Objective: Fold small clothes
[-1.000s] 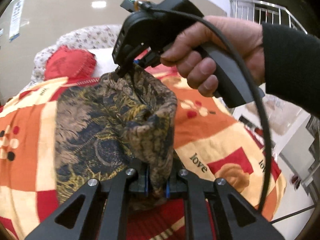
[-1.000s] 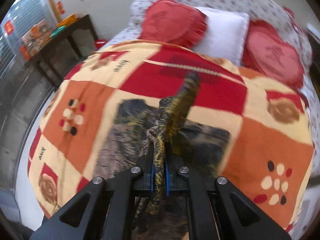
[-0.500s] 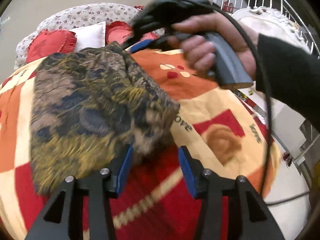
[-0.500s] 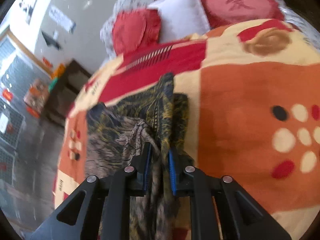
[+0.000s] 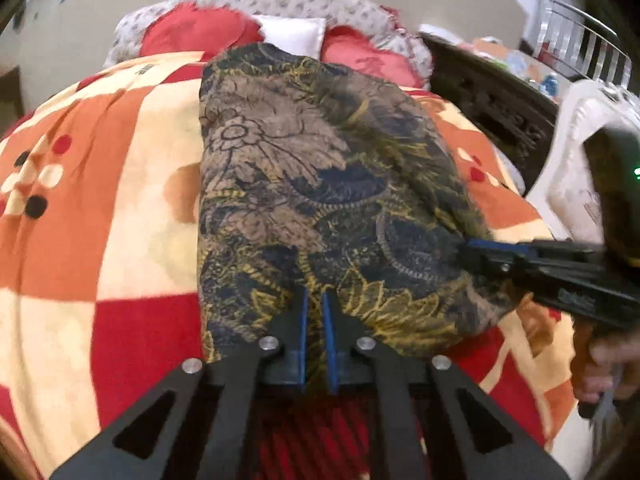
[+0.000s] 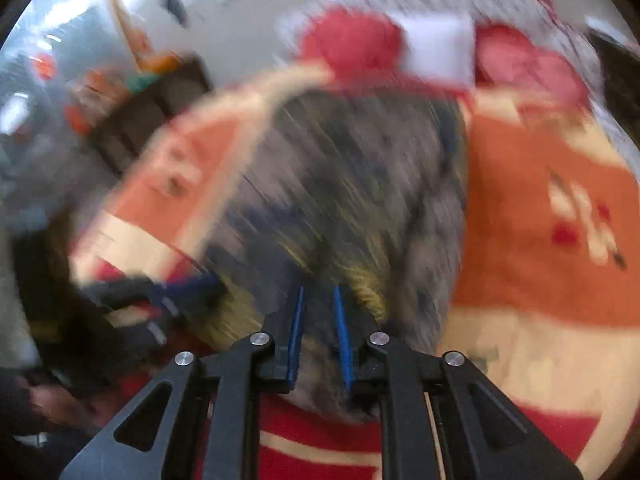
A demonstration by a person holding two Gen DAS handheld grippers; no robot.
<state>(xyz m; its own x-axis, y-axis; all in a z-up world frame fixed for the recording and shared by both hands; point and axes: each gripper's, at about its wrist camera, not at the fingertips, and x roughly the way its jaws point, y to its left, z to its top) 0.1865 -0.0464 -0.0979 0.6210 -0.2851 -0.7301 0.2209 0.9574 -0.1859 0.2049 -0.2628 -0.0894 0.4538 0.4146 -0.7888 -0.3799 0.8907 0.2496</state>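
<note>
Both grippers point steeply down at the bed, each held at the near edge of the patterned garment (image 5: 320,184), a dark blue, brown and yellow printed cloth spread flat on the orange, red and cream checked blanket (image 5: 100,208). The left gripper (image 5: 314,312) has its 2 blue-padded fingers (image 5: 303,320) nearly together; its jaws are closing, and a narrow fold of the garment's near hem stands between the pads. The right gripper (image 6: 318,312) is pinched to a slim gap, with the garment's near edge bunched between its 2 blue pads. The left wrist view alone is sharp: it shows the garment's flower and scroll print, and the right gripper reaching in from the right edge, its blue-tipped fingers lying almost level against the cloth's right border, with the person's hand (image 5: 608,364) wrapped round the grip below. It also shows 2 red heart cushions (image 5: 196,32) and a white pillow (image 5: 294,32) at the head of the bed, a dark carved cabinet (image 5: 488,96) and a metal railing (image 5: 580,36). The right wrist view is heavily smeared, yet it shows the left gripper coming in from the lower left at the garment's left corner, and a dark side table (image 6: 156,96) with coloured items to the left of the bed.
</note>
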